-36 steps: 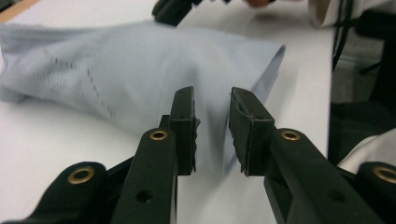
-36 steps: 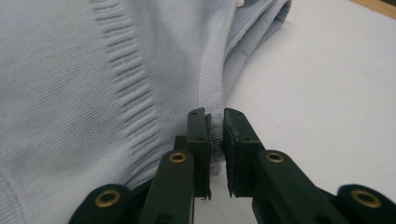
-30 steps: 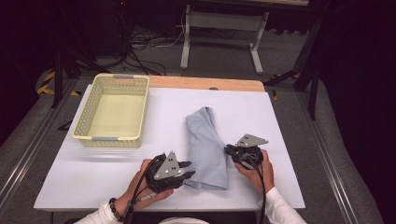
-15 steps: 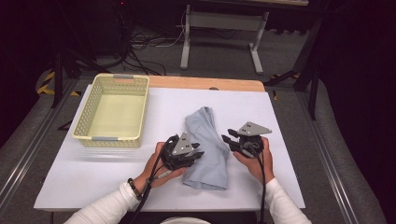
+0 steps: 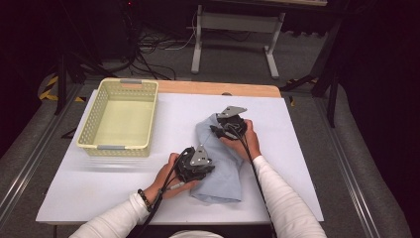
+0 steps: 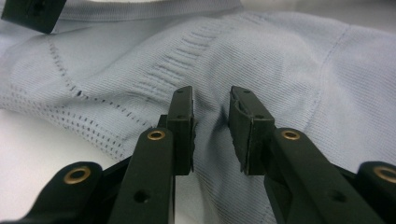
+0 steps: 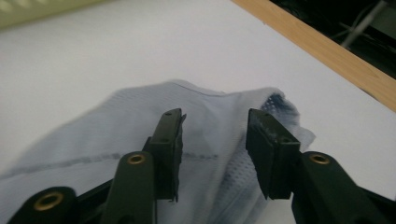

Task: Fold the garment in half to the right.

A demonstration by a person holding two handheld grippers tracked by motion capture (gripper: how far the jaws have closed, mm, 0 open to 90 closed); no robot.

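At the far left of the white worktop (image 5: 99, 183) stands a pale yellow basket (image 5: 101, 116), well apart from both hands. Next comes the left hand (image 5: 168, 176), its forearm in a white sleeve angling in from the bottom edge, palm wrapped round the left tool (image 5: 210, 166), which points rightward at the near left edge of the light blue knit garment (image 5: 223, 168). In the left gripper view its jaws stand a little apart over a ridge of the fabric (image 6: 280, 70) and have just been closing – the cloth lies between the pads but is not yet pinched. The garment lies crumpled near the middle of the worktop, just right of the basket. Farther right, the right hand (image 5: 245, 141) reaches forward over the garment's far end, the right tool (image 5: 215, 130) aimed leftward – its jaws spread and just opening wider, hovering above the bunched far edge (image 7: 224, 116) without gripping it.
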